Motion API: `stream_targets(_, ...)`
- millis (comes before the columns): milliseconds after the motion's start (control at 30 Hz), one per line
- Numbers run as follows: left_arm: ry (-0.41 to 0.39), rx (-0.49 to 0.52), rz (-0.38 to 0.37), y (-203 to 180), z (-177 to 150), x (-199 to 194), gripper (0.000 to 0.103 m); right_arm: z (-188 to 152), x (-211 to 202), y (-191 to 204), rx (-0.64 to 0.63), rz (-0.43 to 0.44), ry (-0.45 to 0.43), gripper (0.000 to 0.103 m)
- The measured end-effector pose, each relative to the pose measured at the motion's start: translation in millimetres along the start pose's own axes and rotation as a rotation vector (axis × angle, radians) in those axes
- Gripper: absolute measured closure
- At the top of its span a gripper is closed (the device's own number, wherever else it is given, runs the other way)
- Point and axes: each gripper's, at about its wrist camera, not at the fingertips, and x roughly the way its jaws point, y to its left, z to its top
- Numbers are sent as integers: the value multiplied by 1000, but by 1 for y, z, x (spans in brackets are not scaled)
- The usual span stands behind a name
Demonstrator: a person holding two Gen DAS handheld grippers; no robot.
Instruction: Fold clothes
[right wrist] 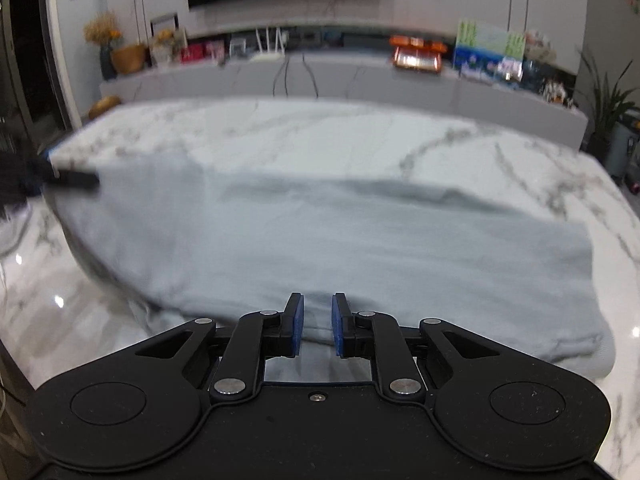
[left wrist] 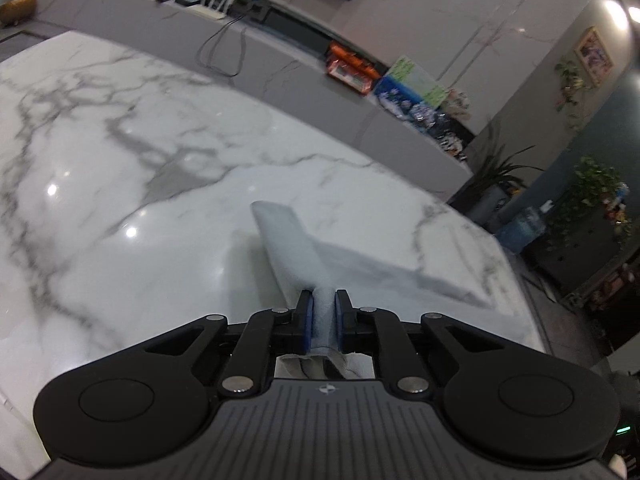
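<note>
The pale blue-grey cotton garment lies lengthwise across the glossy white marble table, seemingly doubled over once; further folds look outstanding; the left gripper is clamped on a bunched edge of the cloth, lifting it clear of the table; the right gripper hovers at the near hem, jaws parted, holding nothing.
</note>
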Motion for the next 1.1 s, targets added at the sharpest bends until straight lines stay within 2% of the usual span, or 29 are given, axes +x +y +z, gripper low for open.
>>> stream_targets(100,-5,33,-36,-19,9,0,94,0,-3,-6,6,15,8,90)
stream_targets(200,-19,66,-76,-41,18,-2,94,6,-28,-36,78,-2,-57,90)
stream_targets(333,-25,112,-119,-70,23,4,94,15,-53,-88,106,-168,-83,90)
stream_targets(400,-28,135,-141,-85,26,6,94,14,-64,-128,191,-245,-69,88)
stream_targets(500,-32,170,-174,-108,30,10,94,4,-68,-165,320,-220,-42,88)
stream_targets(700,27,241,-279,-173,17,51,94,-17,-46,-176,411,-126,39,88)
stream_targets(900,137,256,-352,-222,-8,114,94,-20,-34,-160,343,-132,69,88)
stream_targets(1100,268,265,-380,-251,-39,179,94,-25,-37,-171,405,-75,54,88)
